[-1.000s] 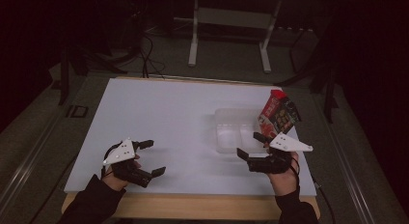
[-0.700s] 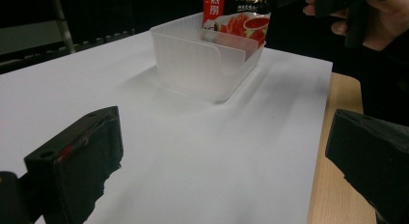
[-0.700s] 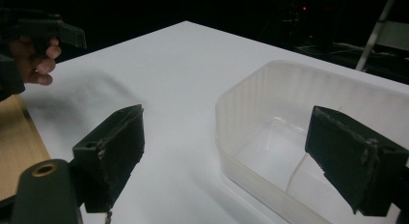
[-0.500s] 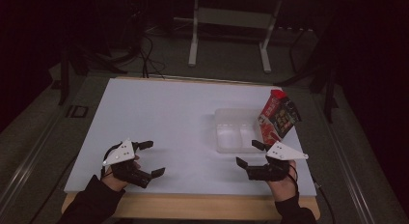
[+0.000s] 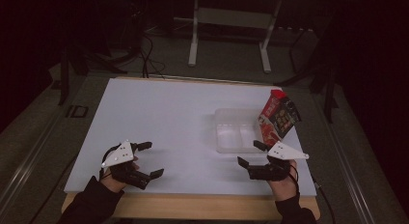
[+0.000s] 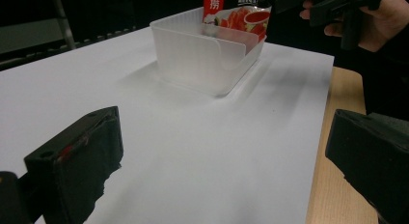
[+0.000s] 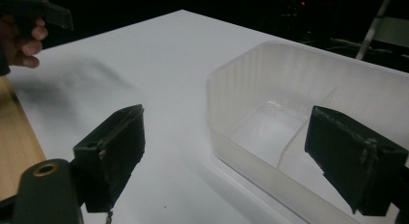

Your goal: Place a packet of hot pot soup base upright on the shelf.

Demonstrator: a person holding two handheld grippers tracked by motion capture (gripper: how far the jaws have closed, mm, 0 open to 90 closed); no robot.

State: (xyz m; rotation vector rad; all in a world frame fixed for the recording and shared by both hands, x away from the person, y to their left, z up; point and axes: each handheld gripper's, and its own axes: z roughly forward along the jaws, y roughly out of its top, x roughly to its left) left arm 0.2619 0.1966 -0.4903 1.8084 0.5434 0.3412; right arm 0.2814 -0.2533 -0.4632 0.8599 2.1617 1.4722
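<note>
Left gripper (image 5: 150,160) and right gripper (image 5: 248,154) both spread wide, empty, near the table's (image 5: 159,113) front edge. Clear divided container (image 5: 236,132) just beyond the right one, red snack packet (image 5: 276,119) propped at its far end; print too small to read.

Bare white table (image 5: 159,118) is lying open between both grippers; only the clear bin (image 5: 236,132) and leaning snack packet (image 5: 276,119) are blocking the right side.
</note>
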